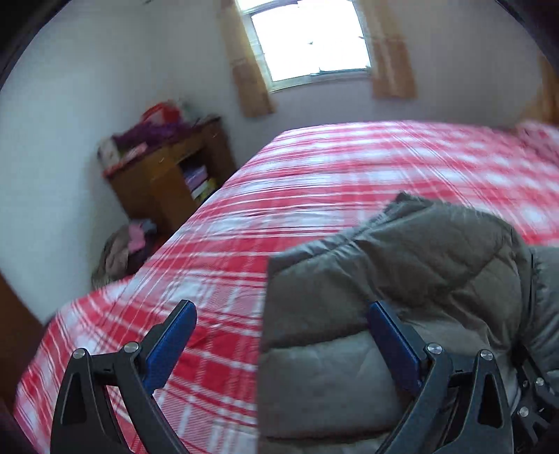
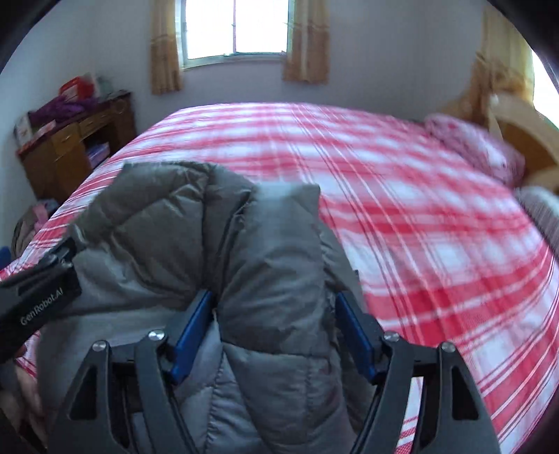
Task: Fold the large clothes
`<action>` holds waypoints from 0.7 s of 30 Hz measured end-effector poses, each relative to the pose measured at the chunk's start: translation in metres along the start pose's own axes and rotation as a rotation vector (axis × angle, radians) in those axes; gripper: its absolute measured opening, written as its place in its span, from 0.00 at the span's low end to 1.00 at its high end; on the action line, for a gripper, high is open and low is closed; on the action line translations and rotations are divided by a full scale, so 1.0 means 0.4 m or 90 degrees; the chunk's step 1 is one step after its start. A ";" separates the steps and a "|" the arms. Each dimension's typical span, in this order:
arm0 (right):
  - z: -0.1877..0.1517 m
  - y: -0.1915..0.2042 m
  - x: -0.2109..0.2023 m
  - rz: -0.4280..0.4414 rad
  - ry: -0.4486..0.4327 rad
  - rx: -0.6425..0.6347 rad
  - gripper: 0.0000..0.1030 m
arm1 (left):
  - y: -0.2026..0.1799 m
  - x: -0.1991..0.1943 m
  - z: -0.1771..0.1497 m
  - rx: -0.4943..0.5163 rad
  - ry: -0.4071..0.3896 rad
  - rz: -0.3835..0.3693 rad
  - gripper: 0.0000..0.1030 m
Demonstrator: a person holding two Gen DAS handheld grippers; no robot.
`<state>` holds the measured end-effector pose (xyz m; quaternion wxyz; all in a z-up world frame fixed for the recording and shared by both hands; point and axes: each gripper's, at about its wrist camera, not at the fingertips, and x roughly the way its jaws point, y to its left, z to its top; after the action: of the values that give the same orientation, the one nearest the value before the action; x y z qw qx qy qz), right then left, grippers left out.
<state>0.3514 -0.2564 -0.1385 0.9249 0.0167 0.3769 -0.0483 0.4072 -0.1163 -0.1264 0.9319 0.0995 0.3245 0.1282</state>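
A grey quilted puffer jacket (image 1: 401,279) lies bunched on the near part of a bed with a red and white plaid cover (image 1: 314,174). My left gripper (image 1: 279,314) is open, its blue pads (image 1: 171,345) spread wide; the left pad is over the cover and the right pad is against the jacket's left edge. In the right wrist view the jacket (image 2: 216,237) rises in a thick fold between the blue pads (image 2: 192,324) of my right gripper (image 2: 274,307), which is closed on that fold. The left gripper's body (image 2: 38,290) shows at the left there.
A wooden desk (image 1: 167,178) with clutter stands by the wall left of the bed, and clothes lie on the floor (image 1: 122,251) beside it. A window with tan curtains (image 2: 234,28) is on the far wall. A pillow (image 2: 478,146) and wooden headboard (image 2: 524,132) are at right.
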 end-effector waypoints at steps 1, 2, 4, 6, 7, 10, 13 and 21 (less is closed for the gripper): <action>-0.012 -0.021 0.004 0.002 -0.003 0.012 0.71 | -0.029 0.003 -0.002 0.021 0.001 0.010 0.96; -0.025 -0.047 0.009 0.011 -0.007 0.031 0.71 | -0.044 0.008 -0.004 0.030 0.002 0.015 0.96; -0.037 -0.080 0.023 0.035 -0.008 0.065 0.71 | -0.067 0.023 -0.014 0.037 0.001 0.024 0.96; -0.047 -0.098 0.036 0.055 -0.011 0.084 0.71 | -0.075 0.037 -0.021 0.029 0.009 0.022 0.96; -0.051 -0.102 0.038 0.058 -0.015 0.087 0.71 | -0.076 0.044 -0.026 0.026 0.010 0.021 0.96; -0.056 -0.101 0.054 0.066 -0.020 0.090 0.71 | -0.080 0.055 -0.035 0.015 0.016 0.015 0.97; -0.066 -0.105 0.065 0.070 -0.018 0.094 0.71 | -0.086 0.069 -0.046 0.009 0.021 0.013 0.97; -0.072 -0.107 0.089 0.075 -0.003 0.098 0.71 | -0.085 0.106 -0.059 -0.012 0.044 -0.002 0.99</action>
<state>0.3523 -0.2998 -0.1838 0.9229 0.1100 0.3682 -0.0227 0.4305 -0.1334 -0.1783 0.9211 0.0854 0.3556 0.1334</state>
